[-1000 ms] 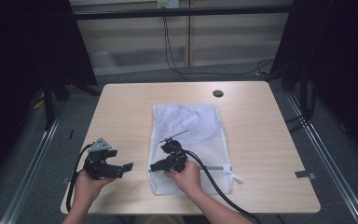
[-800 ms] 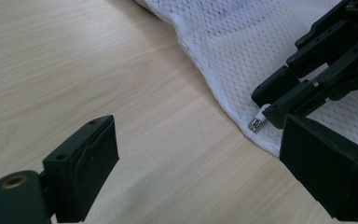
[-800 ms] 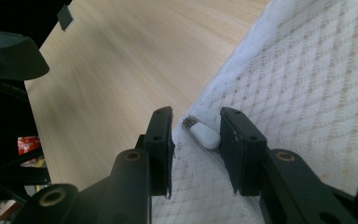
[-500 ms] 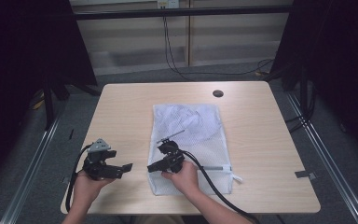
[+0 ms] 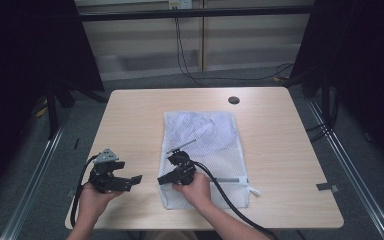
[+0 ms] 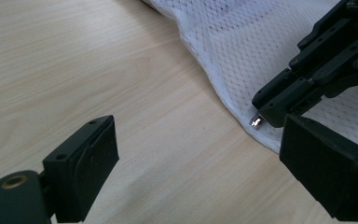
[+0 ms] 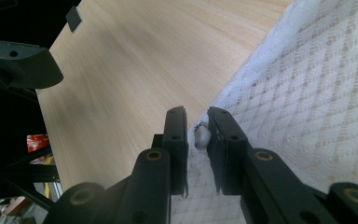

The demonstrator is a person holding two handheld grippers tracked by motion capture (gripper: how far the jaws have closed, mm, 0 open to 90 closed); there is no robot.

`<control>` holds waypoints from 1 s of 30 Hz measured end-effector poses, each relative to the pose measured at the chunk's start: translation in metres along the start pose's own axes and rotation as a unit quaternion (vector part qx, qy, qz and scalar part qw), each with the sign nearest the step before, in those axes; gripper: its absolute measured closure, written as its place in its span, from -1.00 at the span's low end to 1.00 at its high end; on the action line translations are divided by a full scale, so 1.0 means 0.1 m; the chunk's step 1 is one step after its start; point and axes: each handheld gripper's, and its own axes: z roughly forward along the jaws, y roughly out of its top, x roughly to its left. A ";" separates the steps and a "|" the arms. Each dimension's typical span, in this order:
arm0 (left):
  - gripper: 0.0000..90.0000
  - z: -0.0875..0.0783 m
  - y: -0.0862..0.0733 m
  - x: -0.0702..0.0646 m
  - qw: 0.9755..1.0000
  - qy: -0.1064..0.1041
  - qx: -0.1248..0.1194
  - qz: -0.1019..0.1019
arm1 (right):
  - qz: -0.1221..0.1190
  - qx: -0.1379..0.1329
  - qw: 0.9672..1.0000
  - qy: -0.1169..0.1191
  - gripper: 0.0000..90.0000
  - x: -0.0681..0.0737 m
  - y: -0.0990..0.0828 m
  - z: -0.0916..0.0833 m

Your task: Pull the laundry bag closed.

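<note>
Your right gripper (image 5: 164, 180) sits at the near-left edge of the white mesh laundry bag (image 5: 215, 145), which lies flat mid-table (image 5: 140, 115). Its jaws have just been closing and stand nearly together around the zipper pull (image 7: 202, 136); I can't tell if the pads pinch it yet. Your left gripper (image 5: 135, 181) hovers just left of the bag, jaws wide apart, holding nothing. You're at the grab-the-zipper step. Next: confirm the pinch, pin the bag's edge with your left, then draw the pull along the zipper.
</note>
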 end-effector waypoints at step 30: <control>-0.76 0.16 0.06 -0.15 0.999 -0.044 0.008 -0.002 | 0.016 -0.026 0.999 0.027 0.92 -0.05 0.01 -0.25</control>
